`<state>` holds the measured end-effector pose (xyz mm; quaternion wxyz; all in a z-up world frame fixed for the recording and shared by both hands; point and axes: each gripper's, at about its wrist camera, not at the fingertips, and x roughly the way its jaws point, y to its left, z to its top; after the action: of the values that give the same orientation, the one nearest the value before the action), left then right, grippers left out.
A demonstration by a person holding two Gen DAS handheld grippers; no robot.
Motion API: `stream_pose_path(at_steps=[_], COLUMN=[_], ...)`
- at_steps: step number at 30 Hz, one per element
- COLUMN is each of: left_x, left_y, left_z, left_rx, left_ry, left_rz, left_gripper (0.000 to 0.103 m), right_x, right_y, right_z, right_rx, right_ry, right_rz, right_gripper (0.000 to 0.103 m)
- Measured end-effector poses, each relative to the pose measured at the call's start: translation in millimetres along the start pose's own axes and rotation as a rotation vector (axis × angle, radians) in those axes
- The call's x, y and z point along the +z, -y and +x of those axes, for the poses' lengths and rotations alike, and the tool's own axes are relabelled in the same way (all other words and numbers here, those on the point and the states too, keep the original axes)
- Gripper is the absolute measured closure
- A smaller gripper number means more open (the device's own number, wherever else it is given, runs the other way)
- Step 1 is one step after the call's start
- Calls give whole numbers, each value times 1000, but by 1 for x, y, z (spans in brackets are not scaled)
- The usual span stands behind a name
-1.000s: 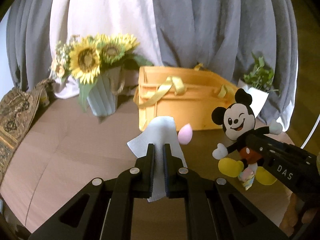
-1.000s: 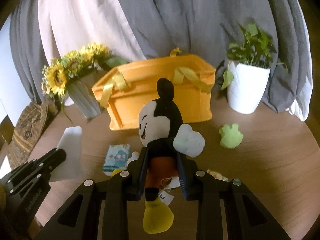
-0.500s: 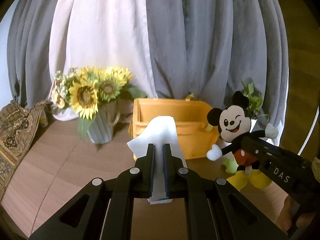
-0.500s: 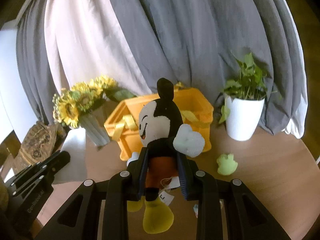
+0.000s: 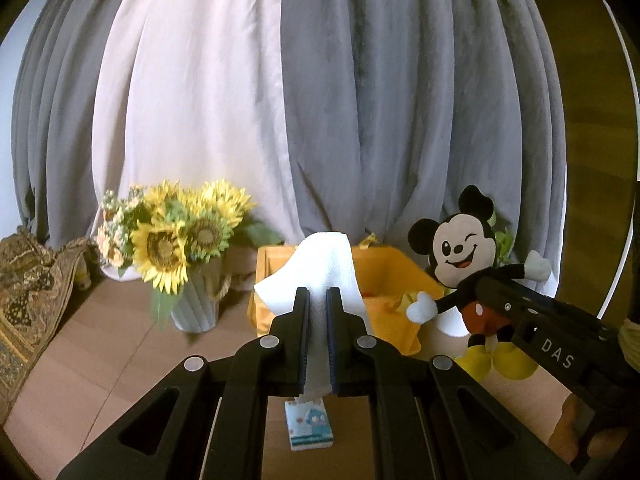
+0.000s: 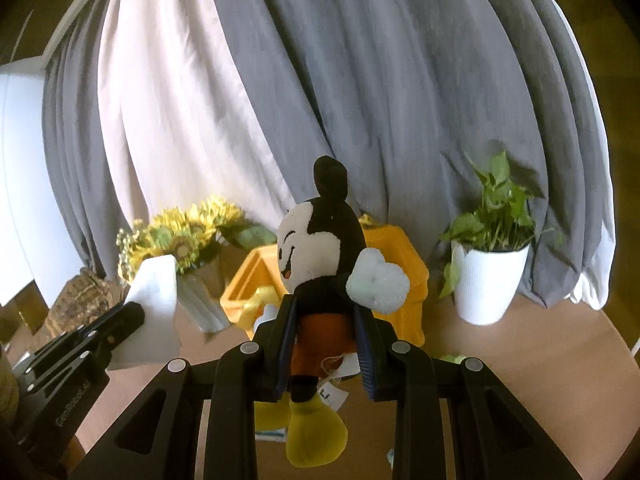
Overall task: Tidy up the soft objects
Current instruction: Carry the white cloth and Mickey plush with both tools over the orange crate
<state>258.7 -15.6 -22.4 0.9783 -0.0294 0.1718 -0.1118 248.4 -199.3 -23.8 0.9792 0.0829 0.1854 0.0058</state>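
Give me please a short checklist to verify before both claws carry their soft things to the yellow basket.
1. Left claw shut on white cloth: ok.
2. Right claw shut on Mickey plush at its waist: ok.
3. Both items lifted off the table: ok.
4. Yellow basket open on top: ok.
5. Free room inside basket: cannot tell, cloth hides it.
6. Tissue pack still lies on table, not collected: not ok.

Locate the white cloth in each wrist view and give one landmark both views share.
Left wrist view: white cloth at centre, pinched in the left gripper, in front of the yellow basket.
Right wrist view: cloth at left edge, before the sunflowers.
Shared landmark: the yellow basket.
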Motion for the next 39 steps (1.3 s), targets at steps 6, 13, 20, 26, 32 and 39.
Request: stream_pose_path(at_steps=[6, 13, 20, 26, 32, 39], left_x=[14, 27, 38, 47, 56, 64], left_y=[3, 9, 15, 18, 17, 14], left_z=[4, 10, 20, 32, 49, 78], left_rx=[-8, -12, -12, -9, -1, 5], left_ry=[50, 104, 142, 162, 162, 147], left_rz=[7, 16, 25, 31, 42, 43], left_gripper=[93, 93, 93, 93, 93, 93], right_x=[13, 27, 41, 53, 64, 73], right_y=[0, 5, 10, 13, 19, 20], right_z=[0, 4, 8, 18, 36, 61], right_rx=[7, 16, 23, 35, 47, 59], right_ry=[41, 75, 118, 139, 142, 132], right_rz=[-11, -14, -26, -33, -28, -26], right_gripper=[74, 74, 74, 74, 74, 74])
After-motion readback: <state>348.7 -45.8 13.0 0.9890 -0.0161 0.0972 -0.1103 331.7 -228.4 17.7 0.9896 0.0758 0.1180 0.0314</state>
